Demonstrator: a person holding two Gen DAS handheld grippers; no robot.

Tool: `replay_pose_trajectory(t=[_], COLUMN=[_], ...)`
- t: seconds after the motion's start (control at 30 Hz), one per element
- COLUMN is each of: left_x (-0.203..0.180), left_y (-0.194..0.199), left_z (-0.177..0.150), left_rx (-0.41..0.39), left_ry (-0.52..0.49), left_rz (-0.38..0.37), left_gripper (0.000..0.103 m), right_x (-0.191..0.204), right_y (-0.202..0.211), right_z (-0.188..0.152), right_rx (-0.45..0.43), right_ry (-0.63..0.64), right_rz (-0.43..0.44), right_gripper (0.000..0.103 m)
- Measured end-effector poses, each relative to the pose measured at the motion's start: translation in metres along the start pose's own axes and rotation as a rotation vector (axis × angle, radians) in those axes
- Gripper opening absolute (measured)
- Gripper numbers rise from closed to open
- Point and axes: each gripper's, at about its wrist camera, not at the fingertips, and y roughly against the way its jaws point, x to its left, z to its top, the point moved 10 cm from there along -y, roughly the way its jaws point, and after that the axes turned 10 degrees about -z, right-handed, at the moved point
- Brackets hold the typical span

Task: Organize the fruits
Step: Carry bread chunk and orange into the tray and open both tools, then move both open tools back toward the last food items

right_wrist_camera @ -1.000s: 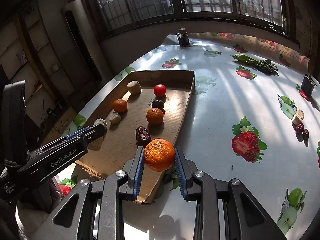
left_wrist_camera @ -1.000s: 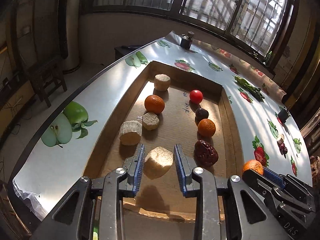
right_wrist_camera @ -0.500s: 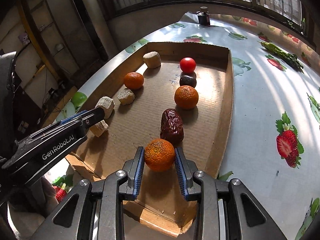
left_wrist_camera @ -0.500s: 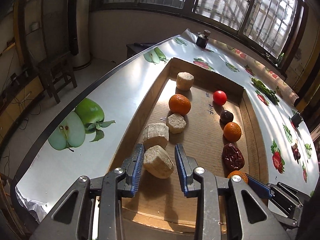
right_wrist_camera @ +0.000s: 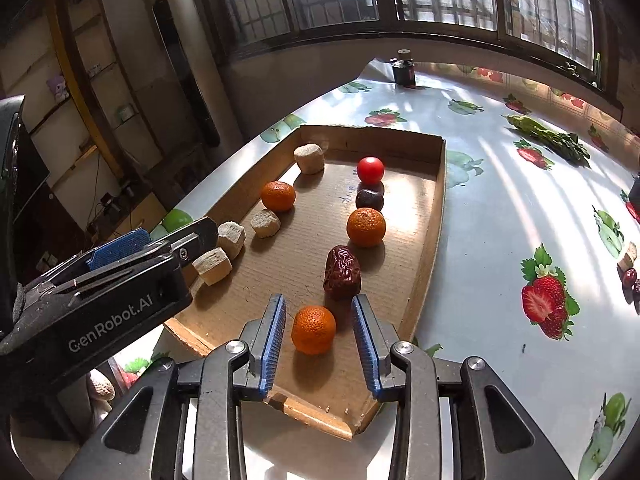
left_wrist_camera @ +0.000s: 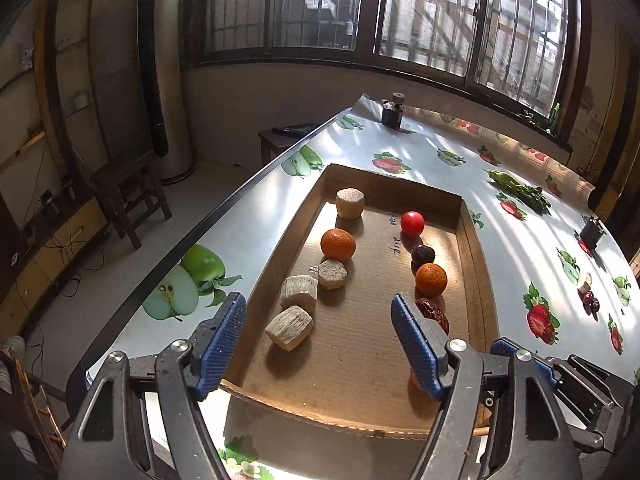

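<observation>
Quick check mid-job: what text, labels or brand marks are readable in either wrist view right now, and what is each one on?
"GenRobot.AI": white lettering on the side of the left gripper, right wrist view.
Handwritten marks on the floor of the cardboard tray: too small to read.
No other text is visible.

Your right gripper [right_wrist_camera: 320, 334] has its jaws opening around the nearest orange [right_wrist_camera: 313, 329], which sits on the floor of the cardboard tray [right_wrist_camera: 434, 216] with a gap on each side, so neither blue pad presses it. Just beyond it lies a wrinkled dark red date [right_wrist_camera: 342, 272], then a second orange [right_wrist_camera: 366, 227], a dark round fruit [right_wrist_camera: 369, 200] and a red tomato [right_wrist_camera: 370, 169] in a row. Along the tray's left side you see pale beige chunks [right_wrist_camera: 212, 266] and a third orange [right_wrist_camera: 278, 196]. Your left gripper [right_wrist_camera: 152, 246] reaches in from the left beside those chunks; its jaws look parted, though this angle hides most of them.
</observation>
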Motion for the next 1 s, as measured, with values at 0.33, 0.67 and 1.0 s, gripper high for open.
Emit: replay_pose_trajectory(t=[0.33,0.67,1.0], left_x=[-0.033,-0.075,-0.119], left_y=[0.036,0.059,0.056], left_z=[0.004,0.002,-0.004], left_rx=[-0.062,-0.094,-0.079], left_ry=[-0.072,-0.152,-0.241], left_rz=[-0.004,-0.003,-0.005], left_gripper=[0.075,0.077,0.079], right_x=[-0.039,-0.078,-0.125], right_y=[0.041,0.071,0.082], right_z=[-0.007,-0.019,-0.024], right_rx=[-0.055,-0.096,-0.118], right_ry=[-0.107,-0.196,-0.293], right_rz=[-0.02,-0.023,-0.015], right_gripper=[0.039,0.039,0.041])
